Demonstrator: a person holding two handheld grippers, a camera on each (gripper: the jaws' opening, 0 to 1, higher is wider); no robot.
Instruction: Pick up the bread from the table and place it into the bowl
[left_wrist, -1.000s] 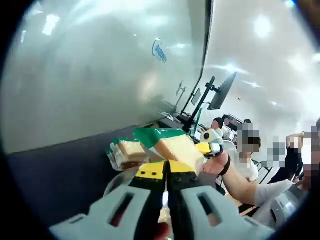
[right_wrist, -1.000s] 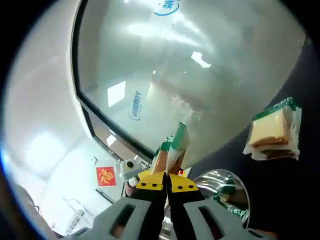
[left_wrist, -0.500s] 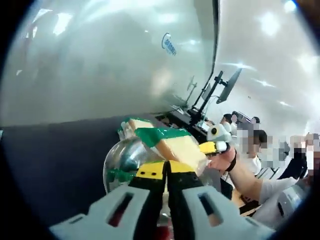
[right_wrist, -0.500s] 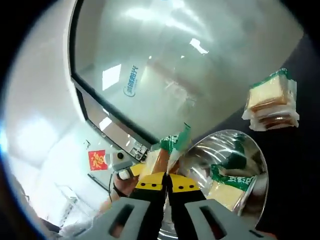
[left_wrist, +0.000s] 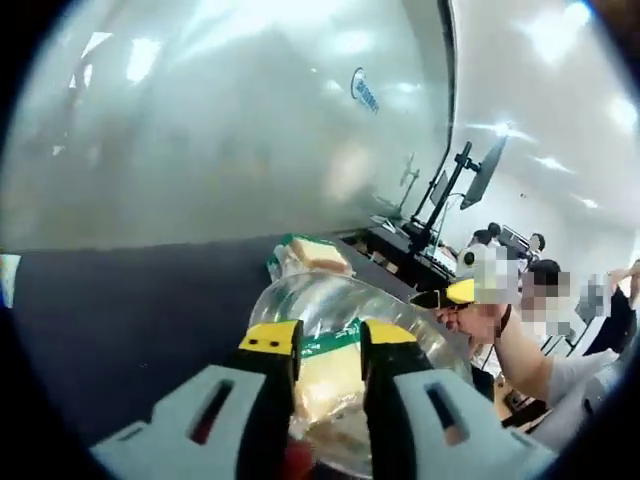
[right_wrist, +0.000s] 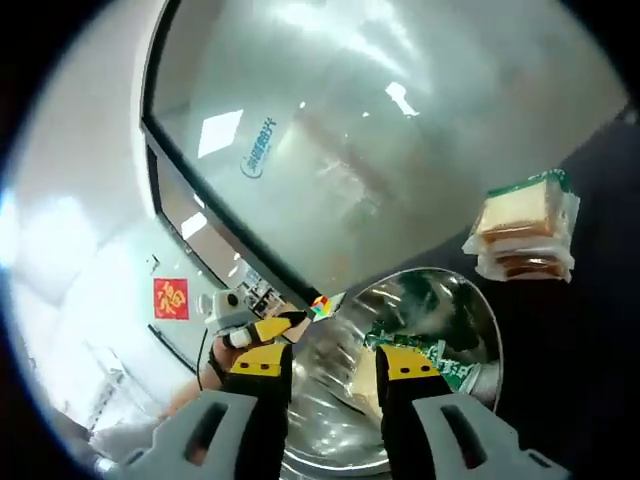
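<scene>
Left hand-held gripper (left_wrist: 328, 338): jaws spread wide, holding nothing, poised over the bowl (left_wrist: 425, 330).
Right hand-held gripper (right_wrist: 332, 360): also wide and empty, above the same bowl, facing it from the opposite side.
Released bread (left_wrist: 330, 378): a wrapped packet lying inside the bowl. It is seen between the left jaws with its green band uppermost, and neither pair of jaws grips it.
Change: 0.5 s ago both pairs of jaws were pinched shut on that 1 packet, carried over the bowl. Both have since opened and the packet has dropped in.
Bowl contents: I cannot tell how many packets lie in it.
Spare bread (right_wrist: 522, 232): a stack of wrapped slices on the dark counter (right_wrist: 585, 340), near the bowl but outside it.
Meaning for the task: this placement looks done, since the packet sits inside the rim and is free of both tools.
Next move: probably lift both tools clear, then go for the stack if it is wanted too.
Risk: an open jaw could snag the wrapper and drag the packet back out.
</scene>
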